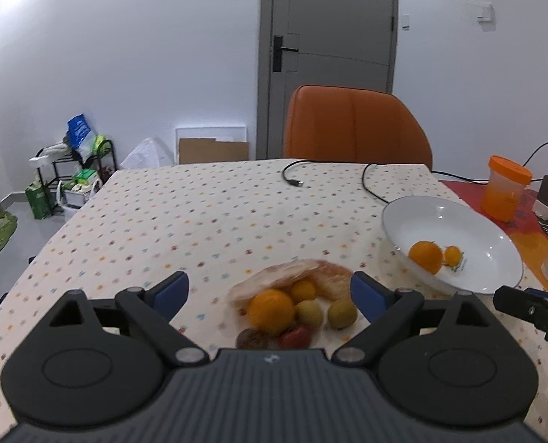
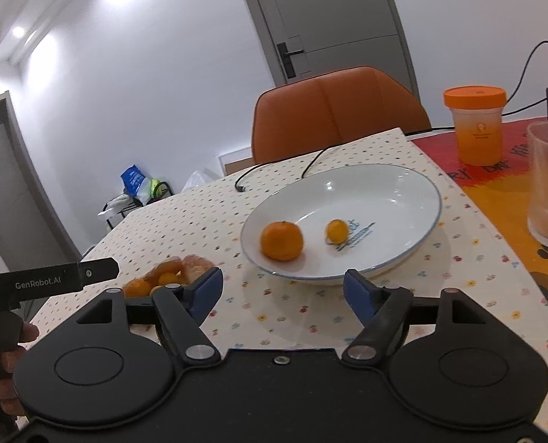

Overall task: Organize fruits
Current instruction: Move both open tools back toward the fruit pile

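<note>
Tangerine (image 2: pixel 282 240) and small kumquat (image 2: pixel 337 230) on white plate (image 2: pixel 403 199); blurred mixed fruits (image 1: pixel 292 313) in bag on table

Layout on the table (image 1: pixel 207 214): a plate (image 2: pixel 395 192) lies to the right, holding a mandarin (image 2: pixel 282 240) with a kumquat (image 2: pixel 337 230) to its right. A bag (image 1: pixel 292 277) lies left of the plate with loose fruits (image 1: pixel 296 313) just before it; a chair (image 1: pixel 355 129) stands behind the table.

"genrobot.ai" on left gripper (image 2: pixel 98 269)

Bare tablecloth (image 2: pixel 292 306) before plate (image 2: pixel 403 258)
</note>
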### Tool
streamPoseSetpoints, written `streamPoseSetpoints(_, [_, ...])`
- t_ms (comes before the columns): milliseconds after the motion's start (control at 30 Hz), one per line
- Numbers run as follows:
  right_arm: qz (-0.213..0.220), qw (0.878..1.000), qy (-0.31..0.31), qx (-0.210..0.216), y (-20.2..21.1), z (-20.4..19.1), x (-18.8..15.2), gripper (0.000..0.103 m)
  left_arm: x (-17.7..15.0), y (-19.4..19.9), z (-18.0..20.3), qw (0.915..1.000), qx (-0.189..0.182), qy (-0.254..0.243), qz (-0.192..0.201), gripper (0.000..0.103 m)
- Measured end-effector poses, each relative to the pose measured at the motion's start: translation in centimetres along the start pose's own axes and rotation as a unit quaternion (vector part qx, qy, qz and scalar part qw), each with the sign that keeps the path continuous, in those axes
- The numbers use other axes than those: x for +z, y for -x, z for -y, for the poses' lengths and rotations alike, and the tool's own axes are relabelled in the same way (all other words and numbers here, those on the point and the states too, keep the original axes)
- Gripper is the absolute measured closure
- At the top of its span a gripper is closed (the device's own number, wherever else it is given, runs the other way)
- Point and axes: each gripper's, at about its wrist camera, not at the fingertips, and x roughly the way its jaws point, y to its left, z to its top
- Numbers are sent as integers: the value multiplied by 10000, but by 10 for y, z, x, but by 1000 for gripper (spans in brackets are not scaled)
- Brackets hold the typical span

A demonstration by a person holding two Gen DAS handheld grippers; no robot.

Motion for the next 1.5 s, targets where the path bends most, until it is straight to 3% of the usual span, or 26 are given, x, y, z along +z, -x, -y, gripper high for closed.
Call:
streamPoseSetpoints(700, [-329,9981,424,313,-19,-38,-17,27,-31,9,-40,9989,34,461,-115,13])
streamPoseSetpoints(967, [-510,9968,472,402,-29,-42,-21,33,-37,-3,-42,9979,-112,588,-261,42])
streamPoseSetpoints(1500, [-801,9932,553,636,-55,-57,-18,40,-47,-32,-32,9981,-156,414,-422,73])
